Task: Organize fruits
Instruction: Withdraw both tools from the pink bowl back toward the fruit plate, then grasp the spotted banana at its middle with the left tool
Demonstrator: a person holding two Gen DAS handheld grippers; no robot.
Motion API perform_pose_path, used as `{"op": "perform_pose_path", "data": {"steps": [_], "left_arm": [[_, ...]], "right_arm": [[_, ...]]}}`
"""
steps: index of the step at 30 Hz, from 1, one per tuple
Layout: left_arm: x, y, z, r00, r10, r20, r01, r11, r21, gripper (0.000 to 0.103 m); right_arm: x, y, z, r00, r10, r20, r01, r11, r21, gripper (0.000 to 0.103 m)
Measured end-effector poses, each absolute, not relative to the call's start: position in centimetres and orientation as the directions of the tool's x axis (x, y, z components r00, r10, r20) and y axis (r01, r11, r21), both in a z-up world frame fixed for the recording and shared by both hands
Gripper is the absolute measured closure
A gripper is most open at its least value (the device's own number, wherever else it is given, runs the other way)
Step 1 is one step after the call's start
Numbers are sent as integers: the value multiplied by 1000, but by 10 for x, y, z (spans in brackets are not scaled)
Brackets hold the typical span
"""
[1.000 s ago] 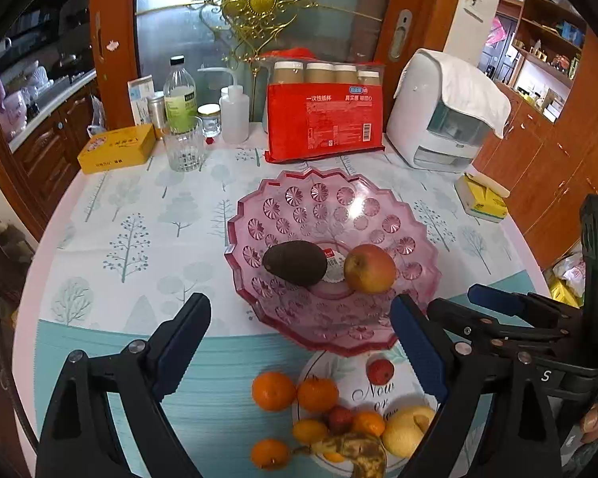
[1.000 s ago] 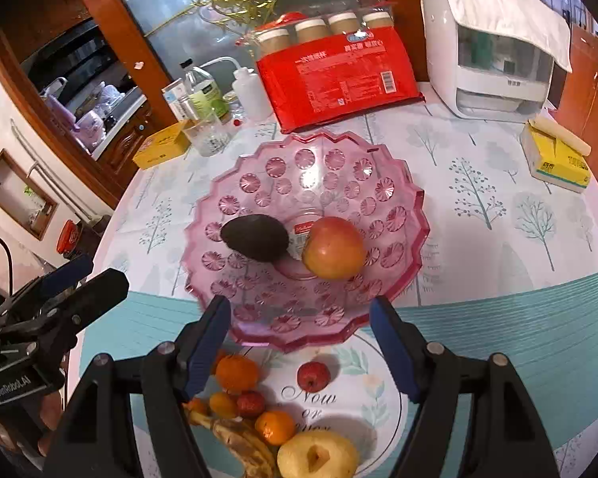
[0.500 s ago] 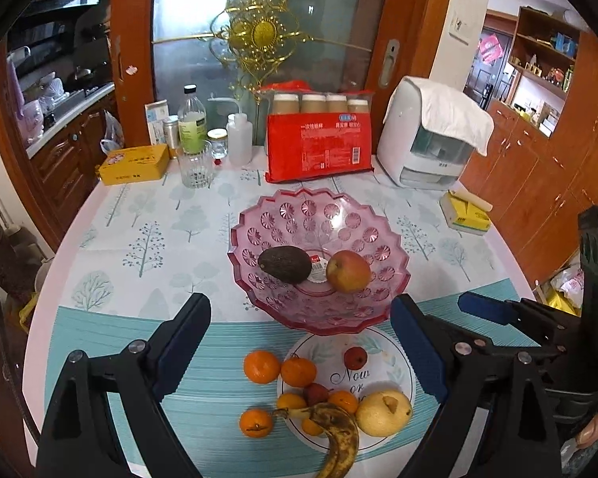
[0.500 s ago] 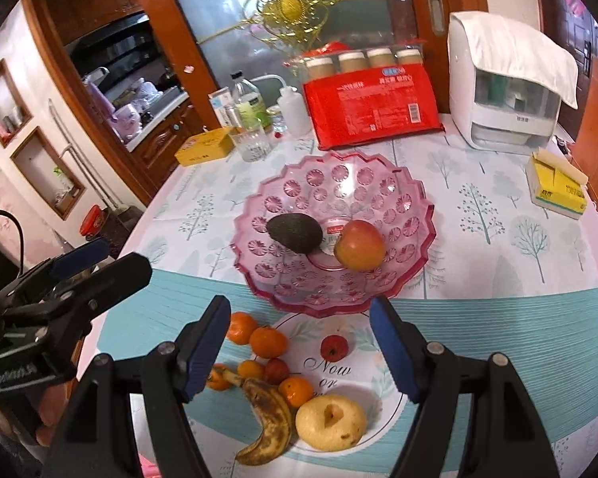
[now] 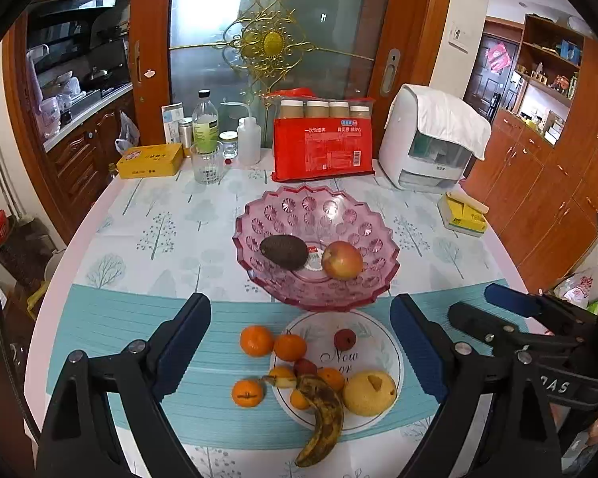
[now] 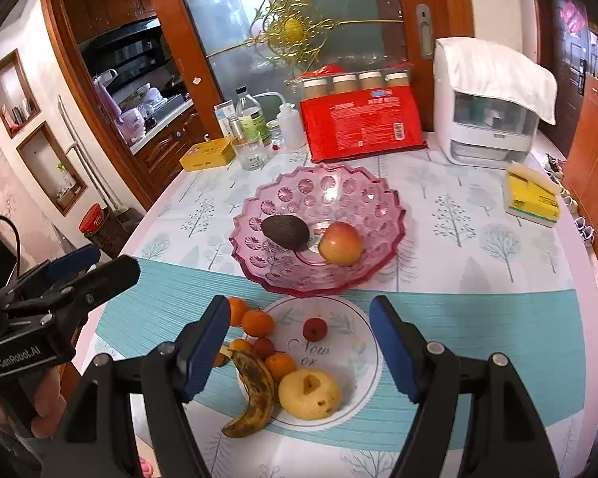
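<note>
Both tongs, left (image 5: 299,342) and right (image 6: 299,342), are spread, empty; the soft banana (image 6: 255,390) could be crushed if squeezed hard.

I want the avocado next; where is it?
In both wrist views the avocado lies in the pink glass bowl, on the left beside the apple.

avocado (image 6: 285,232), apple (image 6: 340,243), pink bowl (image 6: 382,195)

Left gripper (image 5: 301,342) and right gripper (image 6: 299,340), each angled downward above the near edge of the table, side by side. Both sets of blue-padded jaws stand apart with nothing between them. A hand (image 6: 40,406) wraps the left gripper's handle.
</note>
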State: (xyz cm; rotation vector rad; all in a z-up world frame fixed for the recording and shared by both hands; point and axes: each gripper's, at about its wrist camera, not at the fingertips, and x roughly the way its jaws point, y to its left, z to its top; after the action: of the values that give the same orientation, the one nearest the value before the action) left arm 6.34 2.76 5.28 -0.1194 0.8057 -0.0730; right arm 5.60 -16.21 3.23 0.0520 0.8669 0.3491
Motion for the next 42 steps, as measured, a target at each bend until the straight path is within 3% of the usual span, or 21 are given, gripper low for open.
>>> {"op": "perform_pose_path", "data": {"steps": [11,22,33,42], "left_arm": [[36,23,22,653,-73,-754,-21,993,-114,12],[20,10,-59,495,-113,-861,26,993,-115,12],[24,-15,-129,416,-143,-898,62,990,-129,12],[38,-20,-160,412,-146,-899,17,988,-153,23]], "right_arm": [[26,-180,12,594,288,-752,-272,951,149,30],[15,-187,-44,528,240,-814,-232,963,134,30],[17,-185,-80,467,217,-857,-195,971,140,30],[19,-185,-91,442,208,-872,-190,972,135,30]]}}
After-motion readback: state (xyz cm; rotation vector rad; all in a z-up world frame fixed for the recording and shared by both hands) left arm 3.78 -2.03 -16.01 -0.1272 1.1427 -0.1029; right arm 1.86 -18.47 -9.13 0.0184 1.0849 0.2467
